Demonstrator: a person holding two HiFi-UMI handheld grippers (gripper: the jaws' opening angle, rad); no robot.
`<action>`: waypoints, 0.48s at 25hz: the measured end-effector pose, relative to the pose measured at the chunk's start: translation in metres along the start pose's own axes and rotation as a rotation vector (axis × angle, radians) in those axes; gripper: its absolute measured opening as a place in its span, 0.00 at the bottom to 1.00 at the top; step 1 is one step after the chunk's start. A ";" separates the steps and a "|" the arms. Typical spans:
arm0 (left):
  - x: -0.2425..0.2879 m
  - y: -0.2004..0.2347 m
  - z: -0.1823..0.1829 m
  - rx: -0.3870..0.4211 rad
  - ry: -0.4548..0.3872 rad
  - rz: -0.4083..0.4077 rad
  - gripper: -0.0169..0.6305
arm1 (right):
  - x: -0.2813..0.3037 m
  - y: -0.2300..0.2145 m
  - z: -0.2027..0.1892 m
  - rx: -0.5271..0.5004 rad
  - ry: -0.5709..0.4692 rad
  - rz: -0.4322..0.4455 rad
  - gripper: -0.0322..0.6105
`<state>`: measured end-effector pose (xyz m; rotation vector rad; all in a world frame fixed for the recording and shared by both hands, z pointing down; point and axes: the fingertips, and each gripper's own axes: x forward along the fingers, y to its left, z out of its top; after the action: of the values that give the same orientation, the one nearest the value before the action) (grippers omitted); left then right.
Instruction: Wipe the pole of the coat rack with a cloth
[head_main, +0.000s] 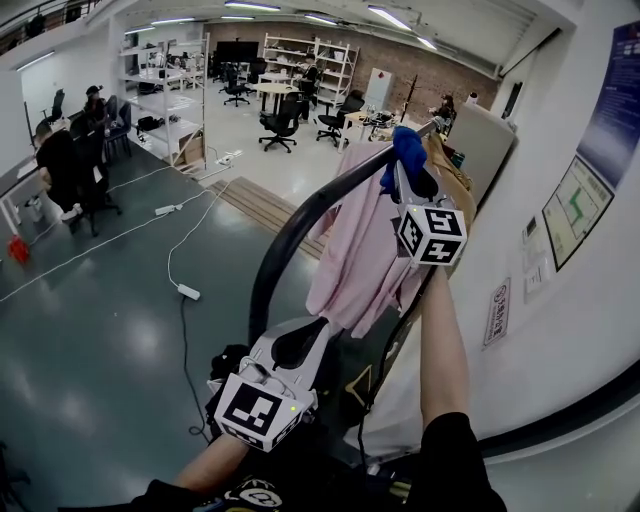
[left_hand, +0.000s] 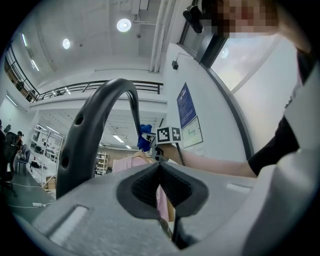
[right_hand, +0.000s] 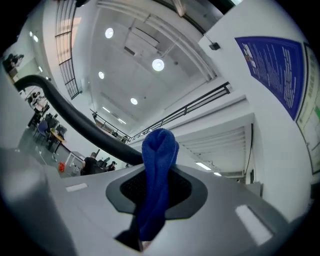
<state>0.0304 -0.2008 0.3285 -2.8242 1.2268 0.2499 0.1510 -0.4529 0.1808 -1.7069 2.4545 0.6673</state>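
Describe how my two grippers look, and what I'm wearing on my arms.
The left gripper and right gripper match: light grey moulded bodies, each with a black ribbed recess around the jaws. Each carries a white cube printed with black square markers. You wear a black top with short sleeves that leave the forearms bare.

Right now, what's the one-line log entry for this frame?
right gripper: shut on blue cloth at upper pole | left gripper: shut, empty, near lower pole | pink garment: hanging beside pole
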 end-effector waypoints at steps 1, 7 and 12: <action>0.001 -0.001 0.000 0.001 0.001 -0.001 0.03 | 0.003 -0.006 -0.004 0.026 0.005 0.005 0.16; 0.002 0.000 -0.001 0.004 0.006 0.001 0.03 | -0.017 0.026 0.019 -0.008 -0.053 0.073 0.16; 0.006 -0.001 -0.003 0.002 0.008 0.001 0.03 | -0.057 0.081 0.060 -0.071 -0.155 0.180 0.16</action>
<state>0.0355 -0.2041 0.3300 -2.8257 1.2289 0.2371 0.0884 -0.3566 0.1692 -1.4075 2.5214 0.8802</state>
